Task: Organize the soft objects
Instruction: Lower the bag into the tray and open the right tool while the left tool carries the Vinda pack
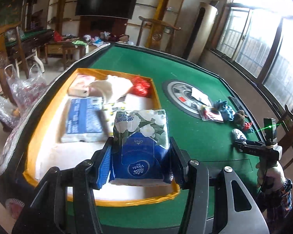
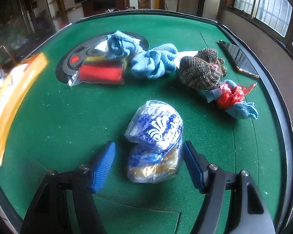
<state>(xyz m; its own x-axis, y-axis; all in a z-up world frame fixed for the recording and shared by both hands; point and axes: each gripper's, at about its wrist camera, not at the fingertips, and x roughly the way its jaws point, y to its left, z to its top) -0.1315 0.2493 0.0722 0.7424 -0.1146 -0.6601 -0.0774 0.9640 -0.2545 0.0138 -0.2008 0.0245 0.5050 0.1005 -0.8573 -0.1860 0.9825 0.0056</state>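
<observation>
My left gripper is shut on a blue and floral Vinda tissue pack and holds it over the near end of the yellow-rimmed box. The box holds a blue tissue pack, a pink pack, a white cloth and a red bag. My right gripper is open around a crumpled blue and white plastic bundle on the green table; the pads stand apart from it. It also shows in the left wrist view.
Beyond the bundle lie a bagged red and yellow sponge, blue cloths, a knitted brown ball, a red bag tied with blue cloth and a phone. A round centre panel sits mid-table.
</observation>
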